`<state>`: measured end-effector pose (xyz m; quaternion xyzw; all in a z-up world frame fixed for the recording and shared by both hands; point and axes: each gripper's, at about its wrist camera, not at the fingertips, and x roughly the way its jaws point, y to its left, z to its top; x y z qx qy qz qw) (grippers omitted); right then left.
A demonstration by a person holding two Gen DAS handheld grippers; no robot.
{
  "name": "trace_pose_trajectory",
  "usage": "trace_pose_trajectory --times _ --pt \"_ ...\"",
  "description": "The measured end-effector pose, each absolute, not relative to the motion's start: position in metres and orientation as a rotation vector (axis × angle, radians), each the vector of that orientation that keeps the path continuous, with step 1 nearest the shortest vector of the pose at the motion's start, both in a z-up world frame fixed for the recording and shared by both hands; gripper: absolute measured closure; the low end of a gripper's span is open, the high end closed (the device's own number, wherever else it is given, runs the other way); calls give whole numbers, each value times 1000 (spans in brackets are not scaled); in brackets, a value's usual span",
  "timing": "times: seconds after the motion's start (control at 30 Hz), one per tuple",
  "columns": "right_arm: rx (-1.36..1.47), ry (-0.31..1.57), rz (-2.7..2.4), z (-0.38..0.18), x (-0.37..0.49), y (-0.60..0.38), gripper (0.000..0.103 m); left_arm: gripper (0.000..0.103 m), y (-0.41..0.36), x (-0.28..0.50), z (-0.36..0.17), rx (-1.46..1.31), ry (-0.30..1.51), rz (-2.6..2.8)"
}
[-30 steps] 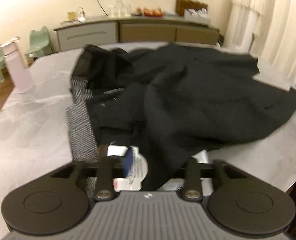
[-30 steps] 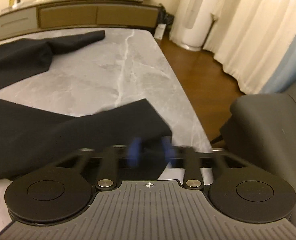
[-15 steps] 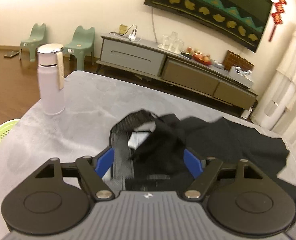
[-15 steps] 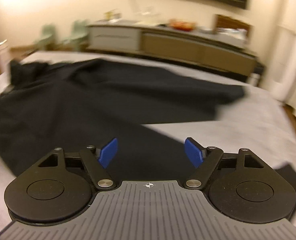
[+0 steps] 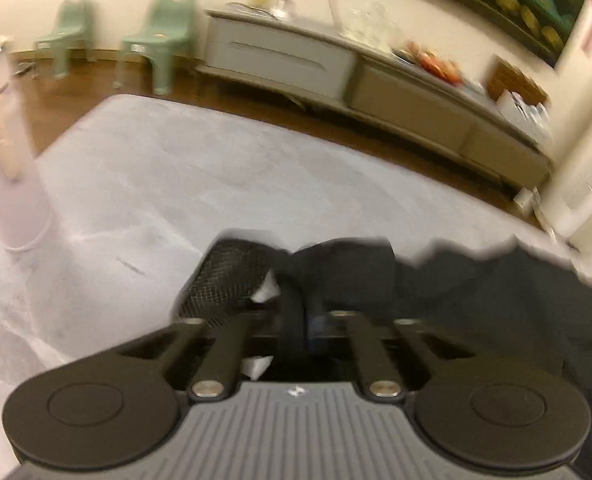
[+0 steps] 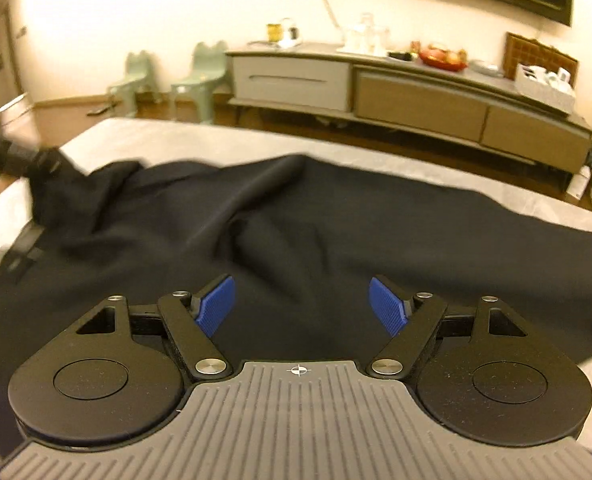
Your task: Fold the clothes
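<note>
One black garment [image 6: 336, 216] is spread over the pale marbled surface [image 5: 223, 168], and two claws are seen, one per view. The left claw [image 5: 302, 322] is clenched on a bunched fold of the garment; its fingers are drawn together and the cloth is pinched between them, so that only a sliver of blue pad is visible. A patch of grey mesh lining [image 5: 227, 276] and a white label [image 5: 265, 290] are exposed just beside that grip, on its left. The right claw [image 6: 302, 306] is released, its blue pads [image 6: 215, 304] held wide apart above the garment, with dark cloth seen between and below them; whether the pads touch the fabric cannot be told. From the right view the garment is seen rumpled, with a long raised fold running diagonally across its middle, and its far-left corner is lifted toward a blurred dark shape. One pale pink bottle [image 5: 7, 168] is stood on the surface at the left, well apart from the garment. Two green chairs [image 6: 199, 76] and one long sideboard [image 6: 408, 92] are set against the far wall.
</note>
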<state>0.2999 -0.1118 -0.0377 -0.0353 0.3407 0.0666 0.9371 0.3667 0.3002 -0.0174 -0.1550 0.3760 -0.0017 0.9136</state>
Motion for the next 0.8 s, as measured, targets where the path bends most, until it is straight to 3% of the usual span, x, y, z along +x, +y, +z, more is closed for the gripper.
trace_pose_trajectory --times 0.07,0.57,0.6,0.7,0.73,0.77,0.8 --pt "-69 687 91 -37 320 -119 24 97 327 357 -17 -448 713 63" --pt "130 748 -379 -74 399 -322 25 94 320 338 -41 -347 786 -6" --pt "130 753 -377 -77 403 -327 29 94 318 340 -40 -337 787 -2" --pt "129 768 -355 -83 416 -342 56 95 315 345 -38 -319 785 12" --pt "127 770 -325 -81 419 -345 91 95 315 346 -38 -317 780 19" --pt "114 759 -305 -75 420 -345 98 96 315 345 -35 -327 765 19" --pt "90 733 -295 -66 419 -344 99 96 318 342 -30 -350 742 8"
